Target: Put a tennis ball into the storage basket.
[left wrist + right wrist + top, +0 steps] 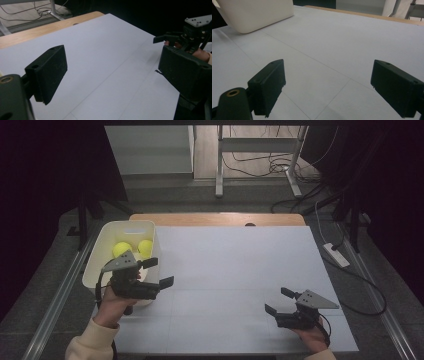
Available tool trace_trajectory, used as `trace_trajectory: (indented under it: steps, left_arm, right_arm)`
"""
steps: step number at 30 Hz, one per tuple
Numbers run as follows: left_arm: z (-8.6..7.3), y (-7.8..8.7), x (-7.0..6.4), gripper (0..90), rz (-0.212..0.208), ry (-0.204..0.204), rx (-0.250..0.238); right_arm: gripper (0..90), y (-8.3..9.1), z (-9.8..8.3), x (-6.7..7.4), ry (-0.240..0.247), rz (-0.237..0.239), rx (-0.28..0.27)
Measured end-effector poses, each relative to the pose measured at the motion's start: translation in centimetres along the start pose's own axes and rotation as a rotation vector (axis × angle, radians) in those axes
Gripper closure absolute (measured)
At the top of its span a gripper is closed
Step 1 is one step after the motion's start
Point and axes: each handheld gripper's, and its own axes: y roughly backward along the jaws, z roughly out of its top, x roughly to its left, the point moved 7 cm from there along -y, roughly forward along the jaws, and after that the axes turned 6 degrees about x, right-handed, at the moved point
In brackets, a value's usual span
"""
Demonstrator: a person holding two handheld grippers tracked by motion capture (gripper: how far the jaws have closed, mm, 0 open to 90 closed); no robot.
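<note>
A white bin point(102, 251) stands at the table's left edge with two yellow-green balls point(121, 250) inside. My left gripper point(159, 272) hovers over the bin's near right corner, pointing right across the table, open with nothing between its jaws. In the left gripper view its jaws stand wide apart over bare white table point(105, 62), and my right gripper point(165, 37) shows far off at the upper right. My right gripper point(279, 301) rests low near the table's front right, open and empty. In the right gripper view the bin point(254, 15) sits at the upper left.
A white sheet point(235, 270) covers the table, with a wooden strip point(215, 219) along the far edge. Beyond it stand a desk frame point(260, 160) and floor cables. A power strip point(336, 255) lies on the floor to the right.
</note>
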Motion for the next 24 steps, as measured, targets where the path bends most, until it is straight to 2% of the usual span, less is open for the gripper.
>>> trace_trajectory:
  steps: [4, 8, 13, 20, 24]
  left_arm:
    - [-1.0, -0.3, -1.1, 9.6, -0.012, -0.017, -0.002]
    - [-1.7, -0.9, -2.3, 9.7, -0.042, -0.045, 0.011]
    - [-2.8, -1.9, -3.0, 9.8, -0.044, -0.057, 0.036]
    - [-4.8, -2.9, -3.2, 9.7, -0.03, -0.072, 0.067]
    - [-6.2, -3.3, -2.8, 9.7, -0.035, -0.063, 0.074]
  right_arm:
    - [12.6, 0.0, 0.0, 0.1, 0.003, 0.001, 0.001]
    - [12.5, 0.0, 0.0, 0.1, 0.002, 0.0, 0.002]
    - [12.6, 0.0, 0.0, 0.1, 0.002, 0.001, 0.001]
    - [12.5, 0.1, -0.1, 0.1, 0.002, 0.001, 0.001]
    - [12.6, 0.2, -0.1, 0.1, 0.001, 0.002, 0.0]
